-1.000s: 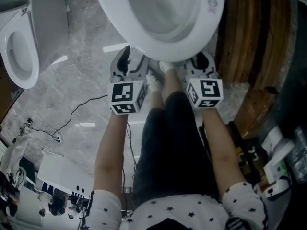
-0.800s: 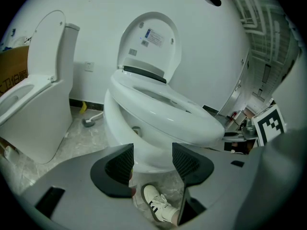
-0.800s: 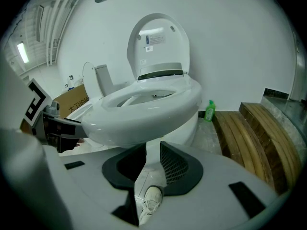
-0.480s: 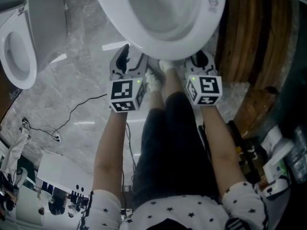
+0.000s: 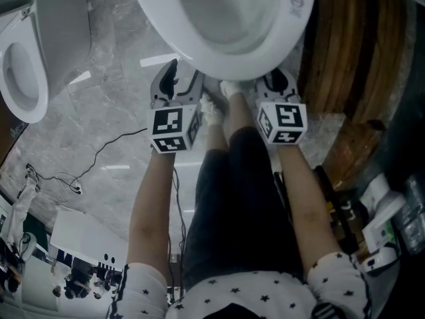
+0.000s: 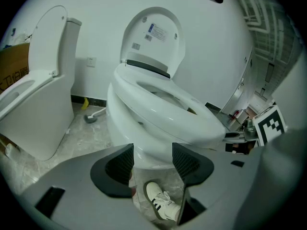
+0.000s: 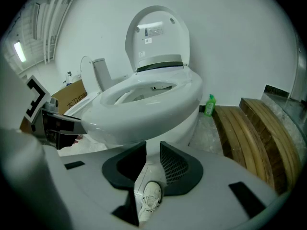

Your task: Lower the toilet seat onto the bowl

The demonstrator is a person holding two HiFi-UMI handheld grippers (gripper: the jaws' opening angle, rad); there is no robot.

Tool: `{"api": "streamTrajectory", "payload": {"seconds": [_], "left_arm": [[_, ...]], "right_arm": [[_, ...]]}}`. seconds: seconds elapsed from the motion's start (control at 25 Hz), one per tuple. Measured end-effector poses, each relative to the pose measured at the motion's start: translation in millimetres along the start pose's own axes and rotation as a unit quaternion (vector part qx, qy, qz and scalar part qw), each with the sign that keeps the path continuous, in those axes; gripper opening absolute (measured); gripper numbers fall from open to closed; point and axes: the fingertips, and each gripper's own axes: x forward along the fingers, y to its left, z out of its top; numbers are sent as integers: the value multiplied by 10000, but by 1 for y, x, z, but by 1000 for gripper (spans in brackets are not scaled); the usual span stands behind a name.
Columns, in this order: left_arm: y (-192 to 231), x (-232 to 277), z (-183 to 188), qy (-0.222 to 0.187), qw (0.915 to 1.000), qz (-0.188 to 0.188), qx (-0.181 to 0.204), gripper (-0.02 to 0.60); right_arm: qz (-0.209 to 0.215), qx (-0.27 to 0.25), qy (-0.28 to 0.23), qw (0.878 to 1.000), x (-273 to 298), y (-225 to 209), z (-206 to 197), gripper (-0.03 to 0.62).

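The white toilet fills the top of the head view. Its seat lies flat on the bowl rim, and the lid stands upright behind it. The seat and the lid look the same in the left gripper view. My left gripper hangs just below the front left of the bowl. Its jaws are open with nothing between them. My right gripper is at the front right, below the rim, also open and empty. Neither gripper touches the toilet.
A second toilet stands to the left with its seat raised. Curved wooden planks lie on the right, with a green bottle by the wall. A cable runs over the marble floor. The person's white shoe is under the bowl's front.
Almost nothing differs. Both grippers stay under the front of the bowl, the right one a touch lower. The seat and lid have not moved.
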Motion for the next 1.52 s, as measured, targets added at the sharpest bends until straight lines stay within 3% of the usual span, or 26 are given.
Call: {"api": "streamTrajectory", "payload": {"seconds": [1.52], "left_arm": [[8,20,-25,383,9992,122,61,258]], "right_arm": [[-8,31,225,9997,14,-6,-21,97]]}}
